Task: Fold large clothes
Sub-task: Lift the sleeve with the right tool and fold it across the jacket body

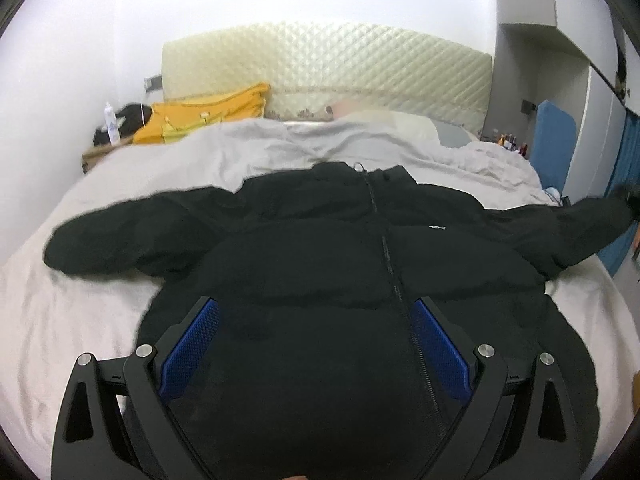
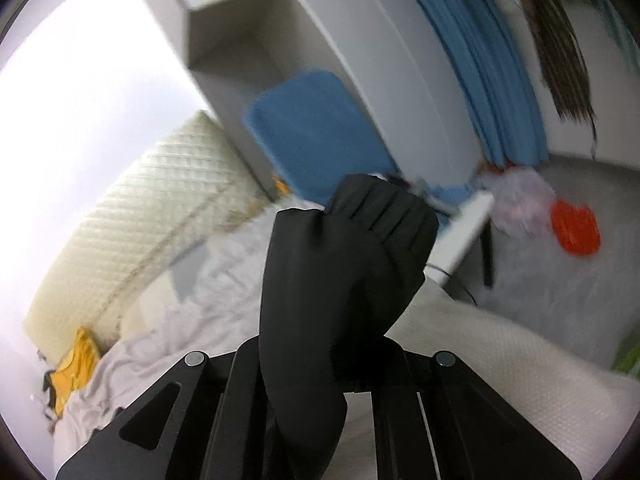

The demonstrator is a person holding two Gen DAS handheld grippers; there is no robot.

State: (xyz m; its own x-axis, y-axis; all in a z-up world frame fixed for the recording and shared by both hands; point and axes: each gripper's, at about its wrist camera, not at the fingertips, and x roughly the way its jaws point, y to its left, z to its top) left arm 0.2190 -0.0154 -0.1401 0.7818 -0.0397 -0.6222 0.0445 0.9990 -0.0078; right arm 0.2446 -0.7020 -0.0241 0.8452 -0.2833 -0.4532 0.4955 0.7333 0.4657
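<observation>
Black puffy zip jacket (image 1: 320, 248): soft, bulky, slippery; best gripped at cuffs/hem. Right tool (image 2: 360, 360) clenched on sleeve cuff (image 2: 360, 232); left tool (image 1: 316, 344) released.

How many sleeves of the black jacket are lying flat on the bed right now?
1: the sleeve spread out across the bed lies flat. The other sleeve is raised, clamped in the right gripper fingers.

Black jacket (image 1: 320, 256) on a pale beige sheet (image 1: 80, 312); cream diamond-quilted headboard (image 1: 328, 64); yellow cloth (image 1: 200, 116) upper left; blue pads (image 1: 188, 344).
</observation>
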